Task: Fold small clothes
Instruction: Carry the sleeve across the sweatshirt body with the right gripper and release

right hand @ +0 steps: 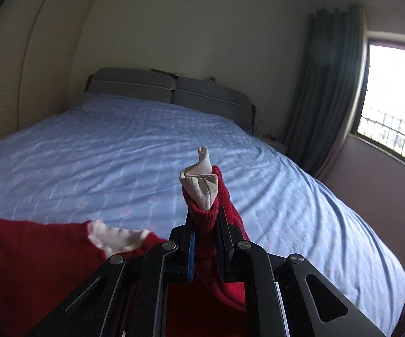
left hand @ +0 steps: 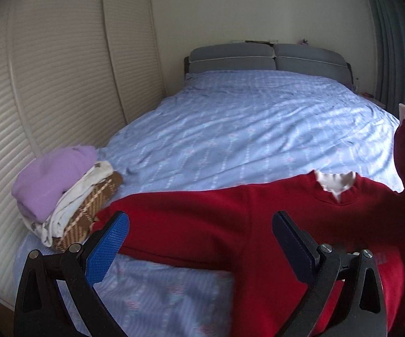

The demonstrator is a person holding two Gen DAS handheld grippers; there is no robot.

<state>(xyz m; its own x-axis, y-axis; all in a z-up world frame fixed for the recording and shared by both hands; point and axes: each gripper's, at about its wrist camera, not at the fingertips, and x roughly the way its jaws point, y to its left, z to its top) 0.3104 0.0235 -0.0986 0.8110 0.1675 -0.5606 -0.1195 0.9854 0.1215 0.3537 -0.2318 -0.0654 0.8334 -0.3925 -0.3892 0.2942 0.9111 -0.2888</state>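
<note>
Pinching sweater sleeve [right hand: 206, 219], right tool [right hand: 205, 241] raised.

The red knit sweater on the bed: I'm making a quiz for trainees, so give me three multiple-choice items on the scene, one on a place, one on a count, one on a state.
1. Where is the stack of folded clothes?
A. Left edge of the blue patterned bed cover, beside the louvred wardrobe doors
B. Against the grey headboard
C. On the windowsill

2. How many folded garments are in the stack?
A. One
B. Three
C. Six

3. What is the right gripper doing?
A. Open over bare bedding
B. Shut on the sleeve cuff of the red knit sweater
C. Shut on a pillow

Answers: 1 A, the pile lies by the doors. 2 B, lilac, white and brown plaid layers show. 3 B, the fingers pinch the cuff, while the left gripper is open above the sweater.
</note>
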